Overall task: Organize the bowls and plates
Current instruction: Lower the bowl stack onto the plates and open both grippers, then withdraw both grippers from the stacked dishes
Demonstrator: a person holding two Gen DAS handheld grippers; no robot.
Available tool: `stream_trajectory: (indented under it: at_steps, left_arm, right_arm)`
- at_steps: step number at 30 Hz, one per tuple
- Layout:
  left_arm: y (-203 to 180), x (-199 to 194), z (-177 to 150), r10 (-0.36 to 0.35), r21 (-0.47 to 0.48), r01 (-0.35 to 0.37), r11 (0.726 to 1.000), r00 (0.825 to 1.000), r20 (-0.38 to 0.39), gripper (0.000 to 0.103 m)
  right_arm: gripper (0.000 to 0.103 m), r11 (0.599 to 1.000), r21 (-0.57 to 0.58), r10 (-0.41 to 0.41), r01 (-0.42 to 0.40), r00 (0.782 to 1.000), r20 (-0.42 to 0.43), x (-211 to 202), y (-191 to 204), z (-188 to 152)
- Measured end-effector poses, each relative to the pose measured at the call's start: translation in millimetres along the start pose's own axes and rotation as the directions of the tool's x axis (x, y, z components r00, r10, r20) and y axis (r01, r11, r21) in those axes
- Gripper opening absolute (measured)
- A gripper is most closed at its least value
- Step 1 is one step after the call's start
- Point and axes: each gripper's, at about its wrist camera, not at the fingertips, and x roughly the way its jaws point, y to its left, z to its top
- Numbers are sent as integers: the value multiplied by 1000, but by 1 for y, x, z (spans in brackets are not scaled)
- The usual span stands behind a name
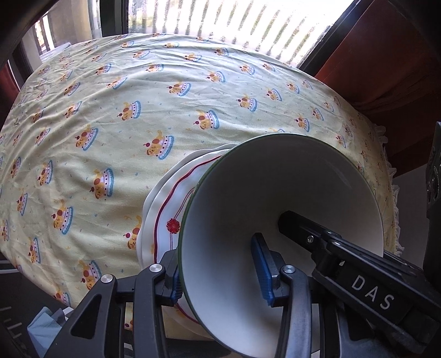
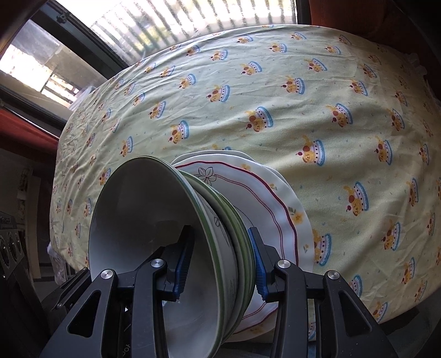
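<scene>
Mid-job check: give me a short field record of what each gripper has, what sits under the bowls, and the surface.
left gripper: straddles the near wall of the top bowl, one finger inside, one outside
right gripper: clamps the rims of the nested green-rimmed bowls, one finger inside, one outside
bowl stack: nested, resting on the plates
plates: scalloped white plates with red line and flower print, stacked under the bowls
surface: yellow printed tablecloth
backdrop: bright window behind the table

Left tongs black, blue finger pads, silver rivets, right tongs alike, white "DAS" lettering on black bar
</scene>
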Motion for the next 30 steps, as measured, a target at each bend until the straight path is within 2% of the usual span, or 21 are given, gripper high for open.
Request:
stream_trajectory:
  at_steps: [4,5,7,10,14,19,21,24,27,28,30]
  left_arm:
    - [-8,-1,-1,42,64,-43,997,999,17,44]
    - [-8,0,-2,56,83,-58,995,998,25,46]
    - [-13,1,-5,85,126,-88,988,996,31,62]
    - [-16,0,-10,105,147,-111,983,993,46,63]
    - [-11,-3,-9,81,121,-86,989,996,44,67]
    - [-13,-15,-10,37,183,-54,982,995,95,69]
    - [-11,-23,-9,17,207,-41,978,993,117,69]
    - [-6,-41,-8,-9,238,-32,971,985,171,70]
    - [4,-61,-11,-47,258,-20,966,968,248,72]
    - [8,-68,-12,-48,260,-26,965,960,274,79]
    - [20,-82,-16,-53,263,-37,964,943,329,83]
  right_arm:
    - [44,1000,1,-14,14,999,38,-4,0,-6]
    - [44,1000,-3,-21,21,998,52,-4,1,-8]
    - [49,1000,-8,-29,30,997,78,-5,0,-11]
    - [58,999,-7,-45,46,995,86,-4,2,-17]
    - [65,999,-9,-52,53,990,131,-10,9,-21]
    - [73,994,12,-109,109,972,206,-24,16,-28]
    - [74,989,35,-145,141,961,234,-31,19,-31]
    - [74,977,79,-210,196,932,296,-47,25,-37]
    - [74,944,130,-331,304,863,382,-69,38,-45]
    - [74,936,132,-353,328,845,402,-75,43,-48]
    - [75,922,136,-384,362,817,431,-85,54,-53]
